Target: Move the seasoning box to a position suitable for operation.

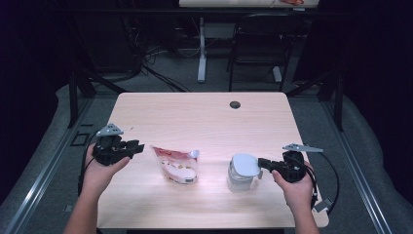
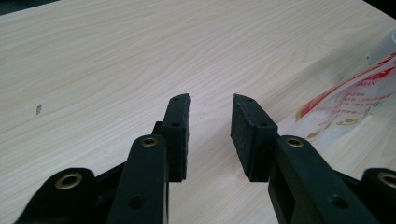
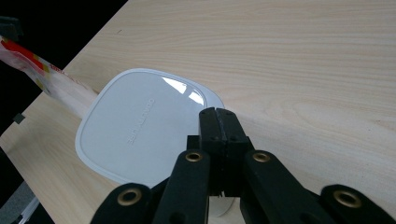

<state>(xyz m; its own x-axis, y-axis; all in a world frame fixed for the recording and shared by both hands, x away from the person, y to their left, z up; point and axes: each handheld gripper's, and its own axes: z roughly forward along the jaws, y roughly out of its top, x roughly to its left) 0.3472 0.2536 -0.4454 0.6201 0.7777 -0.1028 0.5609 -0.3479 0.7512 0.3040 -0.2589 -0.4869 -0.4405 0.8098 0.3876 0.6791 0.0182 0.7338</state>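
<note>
Now both grippers wait at the two sides of the pouch and the container.

Nearest to the person, the right gripper (image 1: 263, 162) has its jaws pressed together, and their tips lie over the white lid (image 3: 140, 126) of the clear container (image 1: 241, 174); whether something thin is pinched between them I cannot tell. Probably the hand holds there to steady the container or to work on the lid. To the left of the container lies the red and white pouch (image 1: 176, 165), flat on the table (image 1: 204, 117), its spout turned toward the container. Well to the left of the pouch, the left gripper (image 2: 211, 114) has its jaws spread with nothing between them, likely ready to take the pouch.
</note>
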